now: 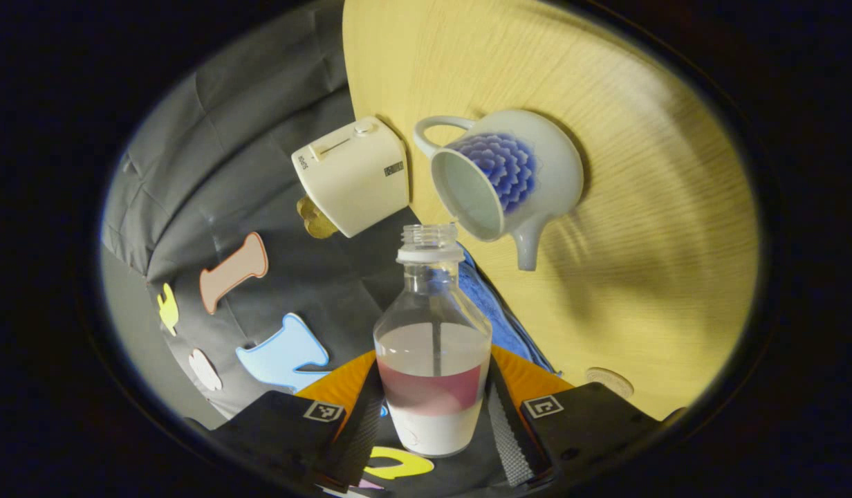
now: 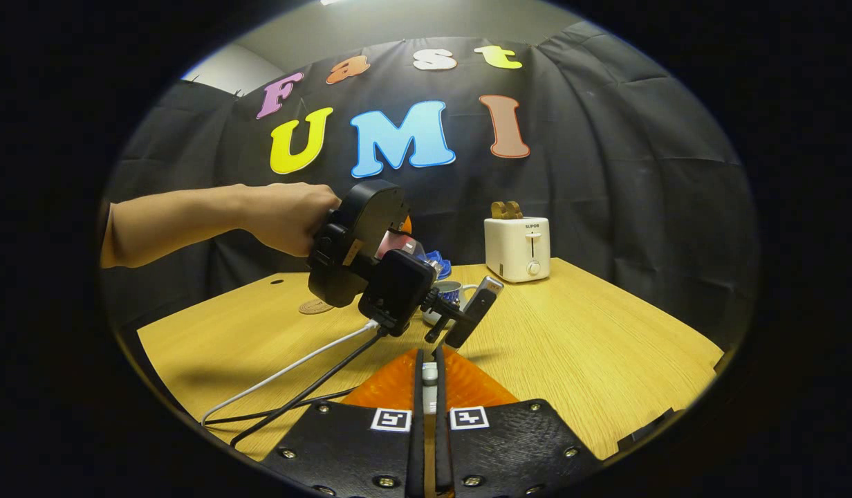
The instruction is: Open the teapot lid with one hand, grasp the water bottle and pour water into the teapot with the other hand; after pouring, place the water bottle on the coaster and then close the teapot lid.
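Note:
In the left gripper view my left gripper (image 1: 434, 387) is shut on a clear water bottle (image 1: 433, 346). The bottle is uncapped, part full, with a pink and white label. Its mouth sits just short of the rim of the white teapot (image 1: 505, 176) with a blue flower, which stands lidless on the wooden table (image 1: 640, 228). No stream of water shows. In the right gripper view my right gripper (image 2: 430, 360) is shut on a small white piece (image 2: 430, 375), apparently the teapot lid's knob. Farther off, a hand holds the left gripper (image 2: 398, 280) over the half-hidden teapot (image 2: 451, 293).
A white toaster (image 2: 517, 247) with toast stands at the table's back right. A round coaster (image 2: 315, 306) lies left of the teapot, also the coaster (image 1: 609, 380). A blue cloth (image 1: 498, 308) lies behind the bottle. Cables (image 2: 294, 380) trail from the left gripper across the near table.

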The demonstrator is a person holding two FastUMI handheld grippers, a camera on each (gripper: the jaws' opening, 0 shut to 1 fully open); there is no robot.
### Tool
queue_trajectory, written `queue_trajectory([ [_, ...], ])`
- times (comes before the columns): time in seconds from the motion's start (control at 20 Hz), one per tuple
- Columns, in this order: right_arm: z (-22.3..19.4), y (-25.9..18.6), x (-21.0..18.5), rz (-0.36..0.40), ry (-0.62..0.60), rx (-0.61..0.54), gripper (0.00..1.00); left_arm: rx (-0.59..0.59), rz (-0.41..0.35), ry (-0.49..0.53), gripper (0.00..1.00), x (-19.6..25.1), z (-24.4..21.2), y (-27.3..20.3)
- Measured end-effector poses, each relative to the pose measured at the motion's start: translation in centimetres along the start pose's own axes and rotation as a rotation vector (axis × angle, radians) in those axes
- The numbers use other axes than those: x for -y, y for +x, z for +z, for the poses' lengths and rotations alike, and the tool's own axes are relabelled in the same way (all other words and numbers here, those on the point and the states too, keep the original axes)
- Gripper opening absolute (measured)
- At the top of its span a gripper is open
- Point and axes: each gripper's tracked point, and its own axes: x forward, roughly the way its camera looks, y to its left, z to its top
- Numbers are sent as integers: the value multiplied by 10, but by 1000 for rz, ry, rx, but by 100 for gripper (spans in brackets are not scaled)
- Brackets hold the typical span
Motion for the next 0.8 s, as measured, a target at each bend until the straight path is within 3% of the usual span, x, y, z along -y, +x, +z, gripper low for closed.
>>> queue_trajectory([
  [0.35, -1, 0, 1, -7, 4, -5, 6, 72, -71, -188, 87, 24, 5, 5],
  [0.6, 12, -4, 1, -12, 1, 35, 6, 114, -81, -454, 87, 36, -4, -1],
  [0.8, 26, -4, -3, -3, 2, 69, 6, 92, -109, -755, 87, 63, -36, -11],
])
